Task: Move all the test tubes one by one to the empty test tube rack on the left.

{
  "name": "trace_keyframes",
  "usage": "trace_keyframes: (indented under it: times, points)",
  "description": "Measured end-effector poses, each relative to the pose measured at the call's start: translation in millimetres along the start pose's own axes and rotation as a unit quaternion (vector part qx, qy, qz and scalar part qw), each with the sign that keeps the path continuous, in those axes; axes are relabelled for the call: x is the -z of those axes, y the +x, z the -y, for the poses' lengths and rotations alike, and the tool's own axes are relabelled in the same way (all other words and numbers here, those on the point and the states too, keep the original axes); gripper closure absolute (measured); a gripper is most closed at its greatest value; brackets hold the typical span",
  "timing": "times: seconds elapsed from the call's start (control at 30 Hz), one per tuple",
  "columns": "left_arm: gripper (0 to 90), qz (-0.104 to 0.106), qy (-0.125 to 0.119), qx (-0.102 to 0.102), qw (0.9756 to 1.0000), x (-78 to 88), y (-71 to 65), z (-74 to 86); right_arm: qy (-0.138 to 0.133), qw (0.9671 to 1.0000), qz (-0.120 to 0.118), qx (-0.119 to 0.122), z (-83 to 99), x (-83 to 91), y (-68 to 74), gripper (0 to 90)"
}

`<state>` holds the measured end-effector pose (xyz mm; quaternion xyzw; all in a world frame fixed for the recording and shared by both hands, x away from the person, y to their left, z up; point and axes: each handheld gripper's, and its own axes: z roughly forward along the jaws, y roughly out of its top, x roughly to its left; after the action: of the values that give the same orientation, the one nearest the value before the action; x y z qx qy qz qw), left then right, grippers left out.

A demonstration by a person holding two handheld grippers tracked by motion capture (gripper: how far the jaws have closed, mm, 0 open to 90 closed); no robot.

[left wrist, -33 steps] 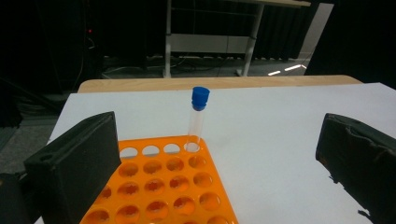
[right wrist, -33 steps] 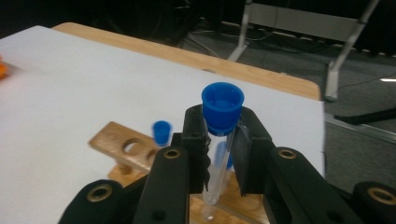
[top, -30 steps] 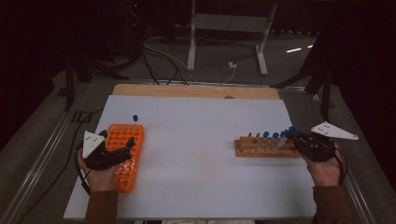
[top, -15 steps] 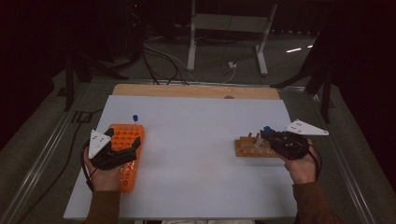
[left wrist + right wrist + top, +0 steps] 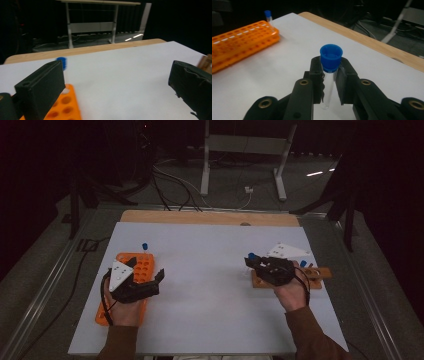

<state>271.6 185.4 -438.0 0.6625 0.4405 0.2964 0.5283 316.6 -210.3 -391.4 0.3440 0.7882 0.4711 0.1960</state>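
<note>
Right hand-held gripper clamped on blue-capped tube; left hand-held gripper wide open over orange rack

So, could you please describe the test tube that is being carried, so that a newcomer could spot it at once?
Start at the white table top and go to its right side, where the wooden rack lies. Just left of it, the right gripper holds a clear test tube upright. Unlike the capped tube standing in the orange rack, it is clamped between black jaws, off any rack.
</note>
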Motion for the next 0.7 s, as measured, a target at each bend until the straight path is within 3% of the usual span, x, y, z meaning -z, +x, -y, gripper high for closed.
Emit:
trace_keyframes:
  times: [0.17, 0.3, 0.57, 0.63, 0.7]
  points:
    - [4.7, 0.019, 0.004, -0.022, 0.9996, -6.3, -14.4, -4.0, 0.002, 0.9997, -0.021, 0.007, -9.0, -18.8, 13.9, 76.4]
    - [5.5, 0.048, 0.008, -0.025, 0.9985, -13.9, -26.7, -8.3, 0.014, 0.9989, -0.037, 0.023, -14.4, -32.9, 25.6, 76.4]
    - [7.8, 0.087, 0.027, -0.063, 0.9939, -33.2, -53.4, -11.0, 0.012, 0.9974, -0.064, 0.031, -29.4, -48.5, 46.5, 76.3]
    - [10.5, 0.095, 0.036, -0.074, 0.9920, -37.9, -59.3, -10.3, 0.010, 0.9970, -0.071, 0.029, -32.4, -52.5, 51.9, 76.3]
    - [16.7, 0.111, 0.039, -0.073, 0.9904, -42.0, -65.6, -8.9, 0.010, 0.9964, -0.080, 0.026, -34.1, -56.4, 57.6, 76.3]
